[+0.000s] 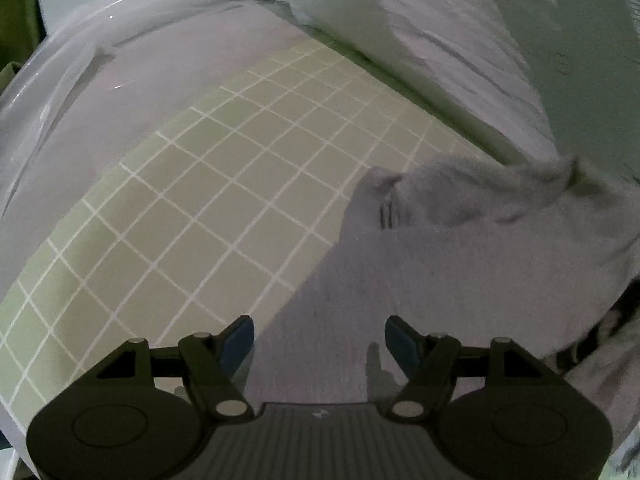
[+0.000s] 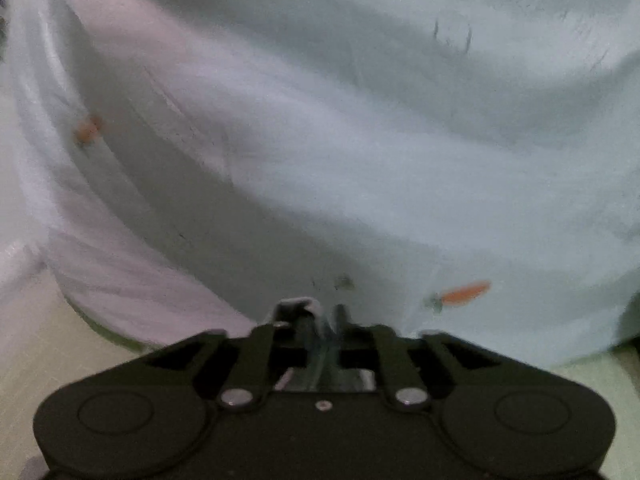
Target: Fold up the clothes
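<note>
A pale blue garment (image 2: pixel 360 140) printed with small orange carrots (image 2: pixel 464 292) fills the right wrist view, blurred. My right gripper (image 2: pixel 320 312) has its fingers close together, with a bunched edge of that garment pinched between them. In the left wrist view a fuzzy grey-lilac cloth (image 1: pixel 460 248) lies on a green grid mat (image 1: pixel 224 184), one corner turned up. My left gripper (image 1: pixel 320 332) hangs open over the near part of that cloth, its blue pads (image 1: pixel 242 336) wide apart with nothing gripped between them.
A heap of pale, creased fabric (image 1: pixel 440 40) rises along the far right of the mat. A smooth whitish sheet (image 1: pixel 132 80) covers the far left. Green mat (image 2: pixel 32 340) shows at the lower left of the right wrist view.
</note>
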Available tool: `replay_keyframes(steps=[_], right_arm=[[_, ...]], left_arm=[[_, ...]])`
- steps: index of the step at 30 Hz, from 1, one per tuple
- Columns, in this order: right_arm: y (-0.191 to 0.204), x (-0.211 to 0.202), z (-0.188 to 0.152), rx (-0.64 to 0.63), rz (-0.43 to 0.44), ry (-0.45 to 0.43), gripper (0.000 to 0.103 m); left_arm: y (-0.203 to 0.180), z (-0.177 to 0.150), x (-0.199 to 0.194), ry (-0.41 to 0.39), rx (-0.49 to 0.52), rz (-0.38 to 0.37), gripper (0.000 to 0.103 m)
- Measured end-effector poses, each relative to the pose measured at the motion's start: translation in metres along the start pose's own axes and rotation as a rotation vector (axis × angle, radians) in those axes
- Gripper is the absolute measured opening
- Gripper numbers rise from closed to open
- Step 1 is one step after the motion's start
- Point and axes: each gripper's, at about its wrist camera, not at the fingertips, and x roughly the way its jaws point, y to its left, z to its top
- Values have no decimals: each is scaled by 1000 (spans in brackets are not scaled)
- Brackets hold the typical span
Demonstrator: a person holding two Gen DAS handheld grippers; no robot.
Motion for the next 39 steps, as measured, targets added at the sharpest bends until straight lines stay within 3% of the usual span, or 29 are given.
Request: replay_keyframes(steps=[2,4,5,10,13,17,18,19,20,21,22,24,28,30,35,39], right_arm=[[0,2,-18,25,-2,35,47],[0,-9,-48,41,11,83,73],[0,-15,-63,41,2,113,75],[-17,-48,-133,141,-38,278,77],[-31,-72,-159,278,7,318,79],[-35,-81,-171,372,97,359,79],[-36,-82,-172,384,115,369,75],[-37,-80,-171,397,141,375,56],[-38,-78,-169,409,169,381,42],[-38,-76,-167,420,196,387,18],[-38,-74,-159,402,205,375,12],[-38,-71,-143,355,216,345,7],[-52,-65,-86,300,216,234,2],[-73,-58,-44,317,177,132,1],[-116,-29,43,317,24,-76,1],[-141,-10,72,439,-17,-197,1]], left_arm=[[-3,3,1,5,29,1,73],[-7,2,1,7,68,3,79],[-8,-1,1,8,86,9,79],[-8,-14,6,64,121,-6,79],[-7,-22,5,71,147,-14,79],[-2,-26,10,102,141,-39,79],[-1,-25,11,101,138,-47,78],[0,-25,12,101,134,-56,74],[1,-24,13,98,131,-70,69],[2,-23,13,97,124,-84,51],[2,-22,14,96,117,-96,28],[3,-16,14,94,105,-115,0],[-7,9,-2,6,167,-92,0],[-11,28,-11,-60,198,-88,0],[-14,113,-17,-242,221,-30,0],[-18,180,-13,-344,209,56,0]])
